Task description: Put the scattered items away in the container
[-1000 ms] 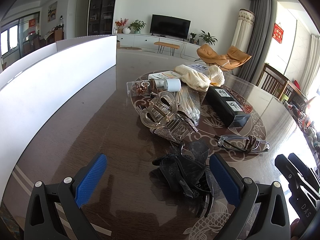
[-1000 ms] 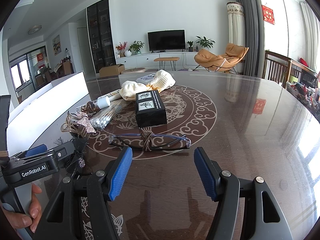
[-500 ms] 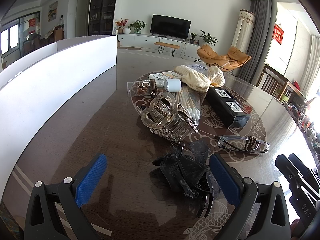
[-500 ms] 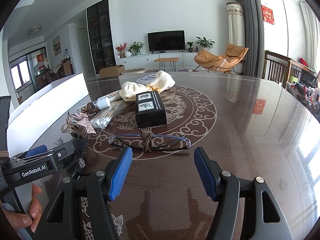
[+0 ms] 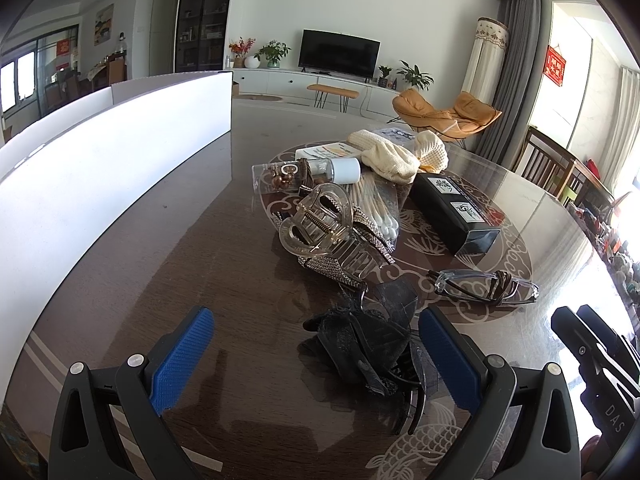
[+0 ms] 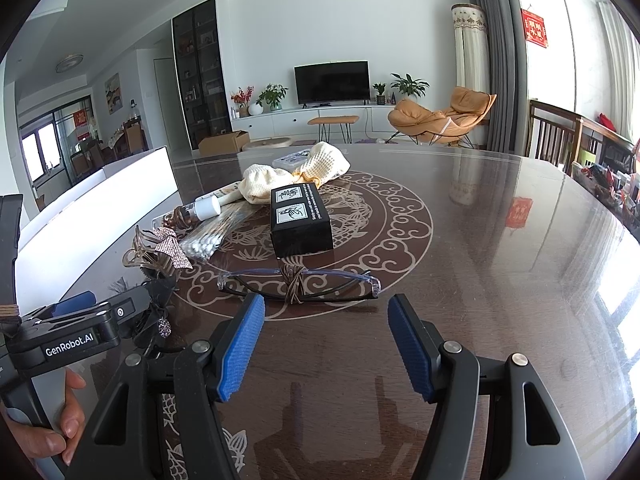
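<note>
My left gripper [image 5: 316, 356] is open, with a black mesh hair clip [image 5: 372, 344] lying between its blue pads, nearer the right one. Beyond it lie a clear claw clip [image 5: 320, 220] on a rhinestone bow, cotton swabs [image 5: 378, 208], a small bottle [image 5: 308, 172], a black box [image 5: 452, 208], cream cloth [image 5: 400, 152] and folded glasses [image 5: 484, 286]. The white container [image 5: 92, 168] runs along the left. My right gripper [image 6: 326, 344] is open just short of the glasses [image 6: 298, 280], nothing between its fingers.
The dark glossy table [image 6: 500, 264] stretches bare to the right. Wooden chairs [image 6: 560, 140] stand at its far right edge. A hand [image 6: 48, 420] holds the left gripper body [image 6: 68, 340] at the lower left of the right wrist view.
</note>
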{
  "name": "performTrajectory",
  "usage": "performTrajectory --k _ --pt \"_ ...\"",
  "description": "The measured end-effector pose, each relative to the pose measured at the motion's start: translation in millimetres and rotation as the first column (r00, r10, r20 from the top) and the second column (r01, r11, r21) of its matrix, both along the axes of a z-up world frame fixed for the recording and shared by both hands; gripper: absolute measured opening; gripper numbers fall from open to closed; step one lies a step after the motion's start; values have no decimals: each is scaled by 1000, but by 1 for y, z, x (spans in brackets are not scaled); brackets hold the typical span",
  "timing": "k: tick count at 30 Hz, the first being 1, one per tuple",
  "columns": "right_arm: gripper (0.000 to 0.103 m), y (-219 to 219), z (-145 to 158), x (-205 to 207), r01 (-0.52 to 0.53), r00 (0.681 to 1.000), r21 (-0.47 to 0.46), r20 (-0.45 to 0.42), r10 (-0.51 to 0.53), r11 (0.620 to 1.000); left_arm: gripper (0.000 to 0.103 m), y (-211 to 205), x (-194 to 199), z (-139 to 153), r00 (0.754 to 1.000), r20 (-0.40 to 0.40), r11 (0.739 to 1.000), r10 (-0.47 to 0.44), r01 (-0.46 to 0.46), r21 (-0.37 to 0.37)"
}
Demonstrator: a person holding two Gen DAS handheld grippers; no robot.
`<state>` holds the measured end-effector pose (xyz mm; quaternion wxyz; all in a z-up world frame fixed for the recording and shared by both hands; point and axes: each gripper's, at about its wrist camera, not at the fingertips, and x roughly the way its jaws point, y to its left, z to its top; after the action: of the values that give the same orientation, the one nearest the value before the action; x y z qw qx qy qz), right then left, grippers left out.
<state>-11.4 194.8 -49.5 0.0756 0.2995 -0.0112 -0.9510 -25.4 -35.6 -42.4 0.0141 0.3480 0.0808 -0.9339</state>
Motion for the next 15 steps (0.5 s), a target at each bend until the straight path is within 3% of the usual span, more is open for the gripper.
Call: performTrajectory --k 15 --pt "65 2 -1 -4 0 1000 2 15 0 1000 103 0 -3 0 1000 9 1000 3 -3 3"
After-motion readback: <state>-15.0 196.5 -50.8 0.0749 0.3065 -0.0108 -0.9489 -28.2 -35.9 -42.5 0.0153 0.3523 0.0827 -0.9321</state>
